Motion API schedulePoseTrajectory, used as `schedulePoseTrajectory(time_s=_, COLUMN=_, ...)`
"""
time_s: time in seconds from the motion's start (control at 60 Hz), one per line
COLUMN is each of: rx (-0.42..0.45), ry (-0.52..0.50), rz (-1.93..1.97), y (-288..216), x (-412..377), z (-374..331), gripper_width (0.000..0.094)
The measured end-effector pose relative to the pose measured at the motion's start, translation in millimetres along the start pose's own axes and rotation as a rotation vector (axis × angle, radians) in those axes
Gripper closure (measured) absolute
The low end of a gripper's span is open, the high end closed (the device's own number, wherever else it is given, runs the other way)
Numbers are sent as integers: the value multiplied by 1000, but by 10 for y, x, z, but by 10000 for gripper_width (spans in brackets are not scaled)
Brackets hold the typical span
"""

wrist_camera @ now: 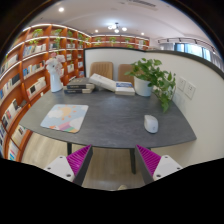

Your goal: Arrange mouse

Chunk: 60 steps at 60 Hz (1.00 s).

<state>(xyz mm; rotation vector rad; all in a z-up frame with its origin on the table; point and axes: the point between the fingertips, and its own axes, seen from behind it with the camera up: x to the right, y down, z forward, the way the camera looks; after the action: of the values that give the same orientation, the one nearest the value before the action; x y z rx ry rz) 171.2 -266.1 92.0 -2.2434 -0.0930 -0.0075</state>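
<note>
1. Here's the claw (pixel 112 160), held back off the near edge of the tabletop (pixel 110 125), its two fingers spread wide with the magenta pads (pixel 80 160) facing each other across nothing but air. It has hold of nothing.

2. The mouse (pixel 151 123), pale and rounded, sits on the grey tabletop beyond the right finger and a little outside it, well apart from the claw and not between the fingers at all.

3. Over on the other side, beyond the left finger, lies the mouse mat (pixel 64 118), a light sheet with a coloured print, lying at a slight angle. Mouse and mat are well apart, with a bare stretch of tabletop between them.

4. At the far edge there's a stack of books (pixel 80 87), some papers (pixel 124 87), and a potted plant (pixel 153 76) behind the mouse. Bookshelves (pixel 30 70) line the wall to the left.

5. So where does the task stand? By my read, nothing is done yet: the mouse is untouched and sitting away from the mat, which looks the likely spot for it.

6. All of it is left: swing right and forward to bring the fingers around the mouse, close on it, carry it across and set it down.
</note>
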Motion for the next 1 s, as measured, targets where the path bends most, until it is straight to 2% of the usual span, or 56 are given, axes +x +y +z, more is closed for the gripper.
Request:
schedulePoseTrajectory(time_s=0.267, rx=-94, ry=151, rz=68, y=260, x=1300, z=665, gripper_width=96)
schedulePoseTrajectory(time_s=0.45, rx=-110, ry=158, rz=57, y=59, x=1729, z=1323, gripper_width=88)
schedulePoseTrajectory(time_s=0.65, rx=-104, ry=111, rz=96, y=-258, x=1832, z=1905, gripper_width=95)
schedulePoseTrajectory(time_s=0.733, rx=-114, ry=103, rz=109, y=-306, x=1838, z=2035, gripper_width=175)
schedulePoseTrajectory(time_s=0.817, rx=-116, ry=91, rz=138, y=-324, x=1785, z=2113, gripper_width=353)
schedulePoseTrajectory(time_s=1.0, rx=-135, ry=124, rz=147, y=-326, x=1800, z=2124, gripper_width=486)
